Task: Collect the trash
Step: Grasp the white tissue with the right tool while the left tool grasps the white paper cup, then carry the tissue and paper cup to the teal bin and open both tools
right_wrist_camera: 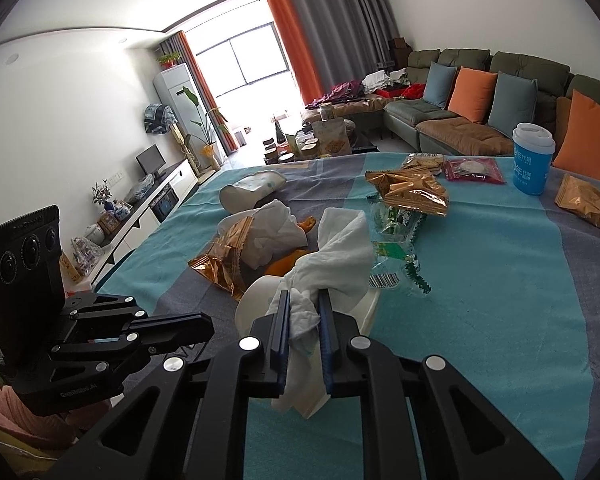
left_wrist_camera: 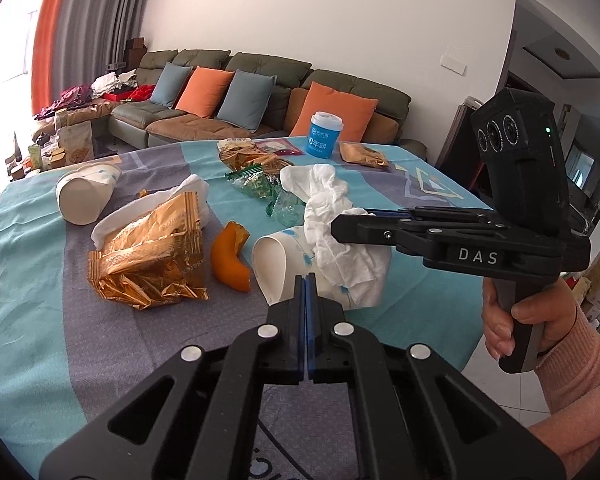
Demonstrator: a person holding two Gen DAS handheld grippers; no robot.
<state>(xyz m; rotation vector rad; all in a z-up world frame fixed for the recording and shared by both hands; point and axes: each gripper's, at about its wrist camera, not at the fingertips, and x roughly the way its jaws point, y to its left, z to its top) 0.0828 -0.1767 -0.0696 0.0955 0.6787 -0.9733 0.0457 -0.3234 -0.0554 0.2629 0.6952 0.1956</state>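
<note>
A crumpled white tissue (left_wrist_camera: 332,224) lies over a tipped white paper cup (left_wrist_camera: 278,268) at the table's middle. My right gripper (right_wrist_camera: 305,312) is shut on this tissue (right_wrist_camera: 340,256), just above the cup (right_wrist_camera: 256,304); it reaches in from the right in the left wrist view (left_wrist_camera: 336,226). My left gripper (left_wrist_camera: 305,280) is shut and empty, just in front of the cup. A gold wrapper (left_wrist_camera: 152,256), an orange peel (left_wrist_camera: 230,256), a second tipped cup (left_wrist_camera: 86,194) and a second tissue (left_wrist_camera: 188,196) lie to the left.
Green-and-clear wrappers (left_wrist_camera: 260,184), more gold snack bags (left_wrist_camera: 362,154), a red packet (left_wrist_camera: 280,146) and an upright blue cup (left_wrist_camera: 325,134) sit farther back on the blue-and-grey tablecloth (left_wrist_camera: 420,300). A sofa with cushions (left_wrist_camera: 260,92) stands behind the table.
</note>
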